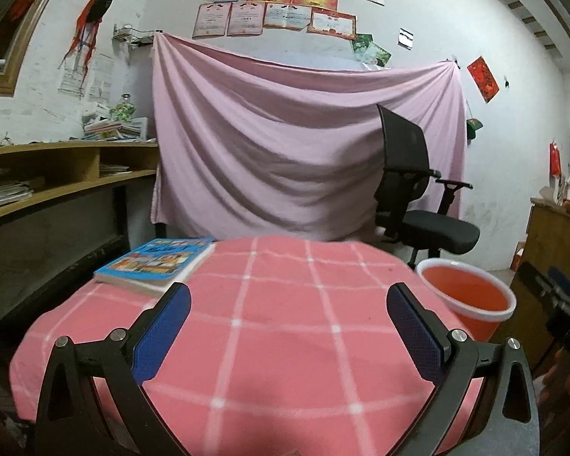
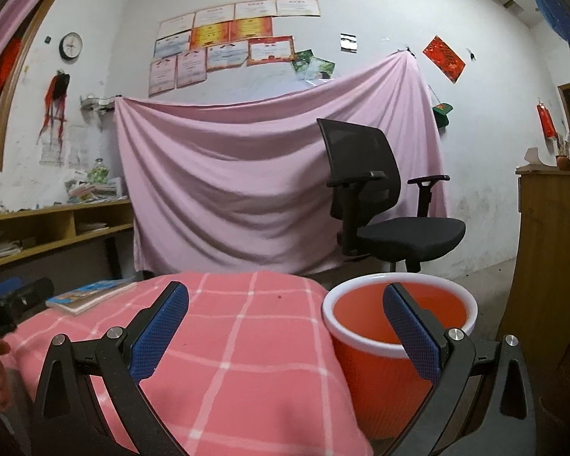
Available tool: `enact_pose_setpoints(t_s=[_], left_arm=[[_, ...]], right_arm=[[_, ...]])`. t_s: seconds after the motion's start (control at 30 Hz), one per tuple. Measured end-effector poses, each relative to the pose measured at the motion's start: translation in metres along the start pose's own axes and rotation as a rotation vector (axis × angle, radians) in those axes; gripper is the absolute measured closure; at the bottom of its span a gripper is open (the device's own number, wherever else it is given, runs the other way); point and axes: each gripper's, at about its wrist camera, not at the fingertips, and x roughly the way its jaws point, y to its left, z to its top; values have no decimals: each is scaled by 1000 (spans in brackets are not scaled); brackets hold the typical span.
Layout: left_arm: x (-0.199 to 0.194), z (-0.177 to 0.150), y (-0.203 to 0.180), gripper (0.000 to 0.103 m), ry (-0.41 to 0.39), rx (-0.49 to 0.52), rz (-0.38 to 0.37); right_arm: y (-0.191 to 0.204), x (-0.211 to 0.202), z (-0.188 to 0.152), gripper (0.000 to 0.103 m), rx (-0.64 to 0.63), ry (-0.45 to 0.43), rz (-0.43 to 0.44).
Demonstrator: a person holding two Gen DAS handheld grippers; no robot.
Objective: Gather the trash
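Observation:
An orange bin with a white rim (image 1: 471,296) stands on the floor right of the table; in the right wrist view the bin (image 2: 380,345) is close, and its inside looks empty. My left gripper (image 1: 288,296) is open and empty above the pink checked tablecloth (image 1: 285,342). My right gripper (image 2: 285,296) is open and empty, over the table's right edge, its right finger (image 2: 414,334) in front of the bin. No trash shows on the cloth. The other gripper appears at the frame edges (image 1: 562,304) (image 2: 11,304).
A blue-covered book (image 1: 155,262) lies at the table's far left corner, also in the right wrist view (image 2: 91,294). A black office chair (image 2: 380,205) stands behind the bin before a pink hanging sheet (image 1: 285,144). Wooden shelves (image 1: 57,174) are left, a wooden cabinet (image 2: 551,266) right.

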Motion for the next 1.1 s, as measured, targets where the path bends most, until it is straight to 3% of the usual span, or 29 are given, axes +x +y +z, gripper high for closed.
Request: enact_pose_setpoints(t_s=[0.3, 0.6, 1.1], left_arm=[[-23, -20, 9, 2, 10, -4, 24], [-46, -28, 2, 2, -25, 32, 33], [-48, -33, 4, 2, -33, 16, 44]], right_arm=[[30, -25, -5, 0, -43, 13, 56], [33, -44, -7, 0, -35, 29, 62], [34, -38, -18, 0, -46, 80, 52]])
